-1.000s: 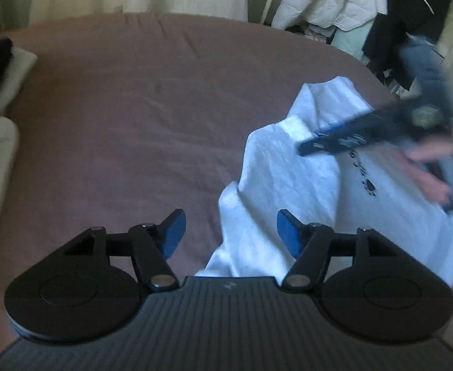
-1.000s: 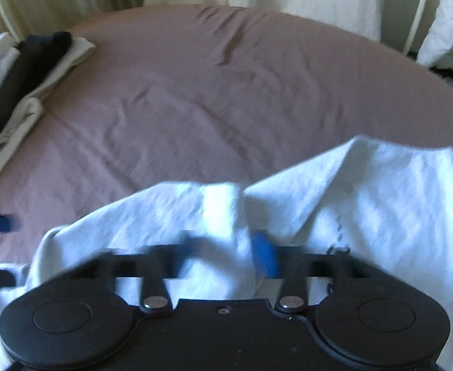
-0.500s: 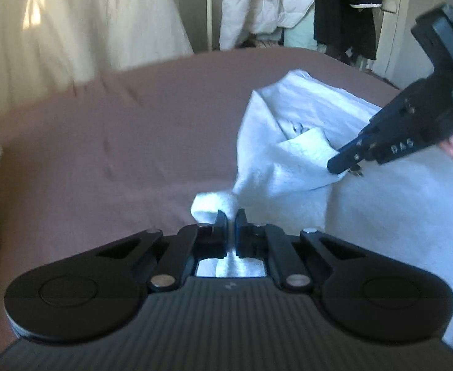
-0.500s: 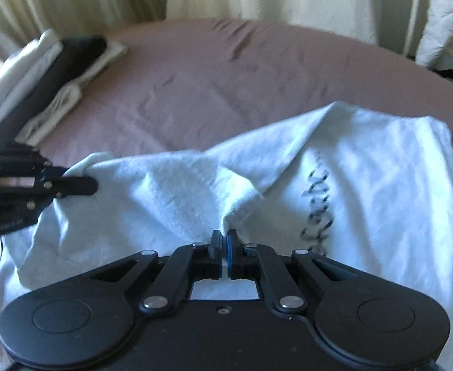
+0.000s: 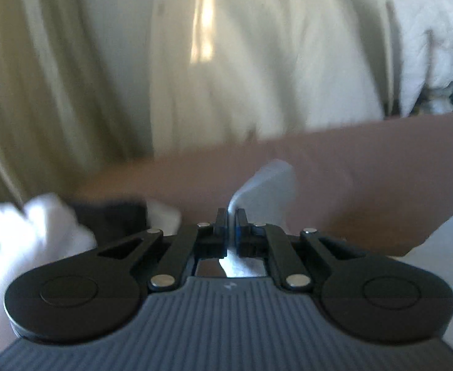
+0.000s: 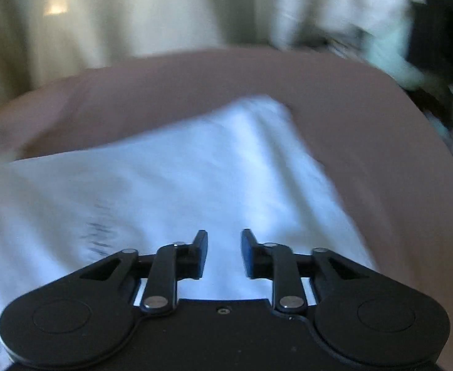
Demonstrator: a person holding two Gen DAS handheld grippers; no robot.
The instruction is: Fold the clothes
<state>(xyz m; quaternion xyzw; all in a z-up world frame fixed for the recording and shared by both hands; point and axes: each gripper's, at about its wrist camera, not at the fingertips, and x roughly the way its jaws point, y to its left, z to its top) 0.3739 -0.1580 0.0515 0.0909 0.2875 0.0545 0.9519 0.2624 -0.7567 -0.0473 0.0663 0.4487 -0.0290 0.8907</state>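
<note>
A white T-shirt [image 6: 195,170] with dark print lies spread on the mauve bed sheet [image 6: 365,108]. In the left wrist view my left gripper [image 5: 231,216] is shut on an edge of the white T-shirt [image 5: 266,179], whose cloth sticks up past the fingertips. More of the shirt shows at the lower right of that view. In the right wrist view my right gripper [image 6: 224,241] is open just above the shirt, with nothing between its fingers. Both views are blurred by motion.
A stack of folded white and dark clothes [image 5: 72,216] sits on the bed at the left. Cream curtains [image 5: 242,61] hang behind the bed. A white quilted jacket [image 5: 430,40] and other hanging clothes [image 6: 412,46] are at the right.
My right gripper has let go of the shirt and opened. Still shut on the shirt's edge, my left gripper has swung left and lifted it, so the folded stack has come into view.
</note>
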